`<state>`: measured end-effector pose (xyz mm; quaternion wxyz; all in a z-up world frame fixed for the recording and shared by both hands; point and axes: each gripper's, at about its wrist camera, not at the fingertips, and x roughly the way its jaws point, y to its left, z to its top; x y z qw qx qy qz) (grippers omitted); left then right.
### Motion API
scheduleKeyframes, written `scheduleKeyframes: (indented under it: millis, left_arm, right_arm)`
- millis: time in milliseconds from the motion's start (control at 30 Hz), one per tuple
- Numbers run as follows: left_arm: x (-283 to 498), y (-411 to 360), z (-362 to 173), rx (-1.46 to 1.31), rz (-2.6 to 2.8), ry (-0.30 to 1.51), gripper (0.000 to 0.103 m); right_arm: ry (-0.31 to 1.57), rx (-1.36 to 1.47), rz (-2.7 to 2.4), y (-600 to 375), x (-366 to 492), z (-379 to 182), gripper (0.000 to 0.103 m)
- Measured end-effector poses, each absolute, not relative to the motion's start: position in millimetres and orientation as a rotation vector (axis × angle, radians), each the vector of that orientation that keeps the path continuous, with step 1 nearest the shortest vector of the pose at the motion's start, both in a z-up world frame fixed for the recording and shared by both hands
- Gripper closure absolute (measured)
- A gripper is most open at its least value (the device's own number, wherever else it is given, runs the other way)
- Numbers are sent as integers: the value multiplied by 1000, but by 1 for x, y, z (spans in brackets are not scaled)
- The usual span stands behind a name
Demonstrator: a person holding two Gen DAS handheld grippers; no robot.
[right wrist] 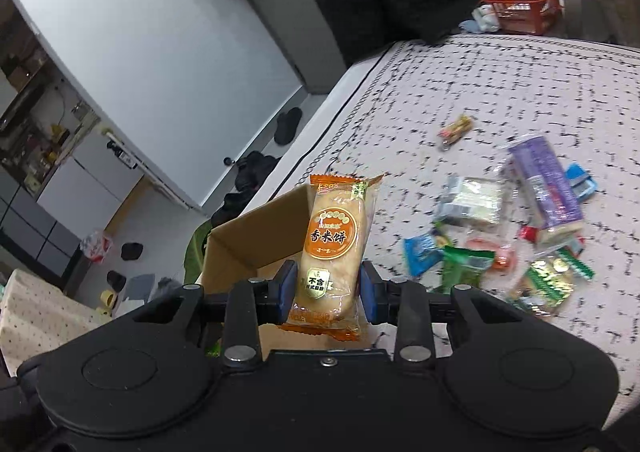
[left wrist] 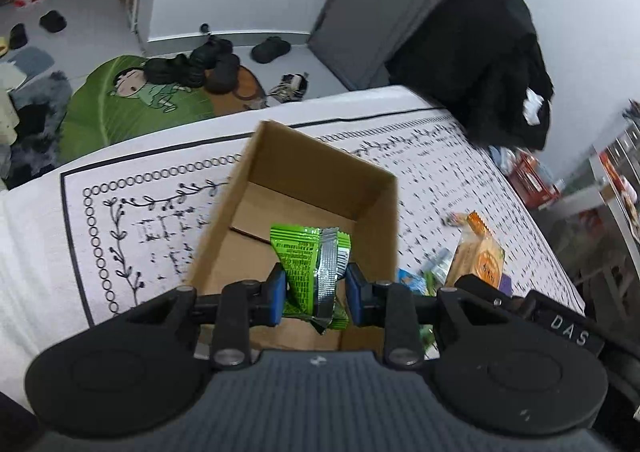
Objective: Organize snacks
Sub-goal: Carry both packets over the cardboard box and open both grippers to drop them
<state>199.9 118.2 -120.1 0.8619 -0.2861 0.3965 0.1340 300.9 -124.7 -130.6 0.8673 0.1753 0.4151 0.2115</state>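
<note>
A white patterned cloth [left wrist: 120,211] covers the tabletop, and an open cardboard box [left wrist: 304,187] sits on it toward the far-left edge, its floor bare as far as the left view shows; it reads as the bin for the snacks. A loose pile of snack packets [right wrist: 520,236] lies well to the right of the box, toward the middle of the cloth, probably waiting to be sorted.

The left gripper [left wrist: 316,292] is poised above the near part of the box mouth, tilted down into it, jaws clamped on a green packet [left wrist: 308,264] held upright, likely about to be dropped in. The right gripper [right wrist: 327,288] hangs just beside the box's right wall, pointing forward over the cloth, jaws pinching an orange rice-cracker packet [right wrist: 336,248] by its lower half, top end up, seemingly next in line.
</note>
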Motion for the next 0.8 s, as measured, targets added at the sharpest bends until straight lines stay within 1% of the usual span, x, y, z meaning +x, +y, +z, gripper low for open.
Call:
scheduleKeyframes:
  millis: [367, 400, 500, 567, 667, 700, 733, 800]
  left_arm:
    - [210, 148, -136, -656, 303, 856, 72]
    - [210, 149, -136, -652, 305, 858, 70]
    - [210, 153, -134, -659, 315, 857, 68]
    - [209, 156, -131, -663, 322, 853, 64]
    - [208, 158, -125, -650, 337, 849, 57]
    - [208, 158, -123, -644, 340, 849, 53]
    - [208, 159, -121, -639, 345, 851, 49]
    - [207, 158, -118, -626, 360, 854, 44]
  right_arm:
    - [912, 332, 479, -82, 303, -141, 70]
    - [915, 331, 480, -79, 303, -142, 70]
    - [929, 330, 489, -73, 304, -146, 70]
    - [937, 334, 496, -70, 304, -148, 70]
    - [950, 347, 504, -67, 304, -152, 69]
    - [958, 351, 514, -66, 304, -154, 68]
    - [965, 355, 523, -65, 304, -155, 67]
    - [971, 366, 532, -65, 302, -156, 59]
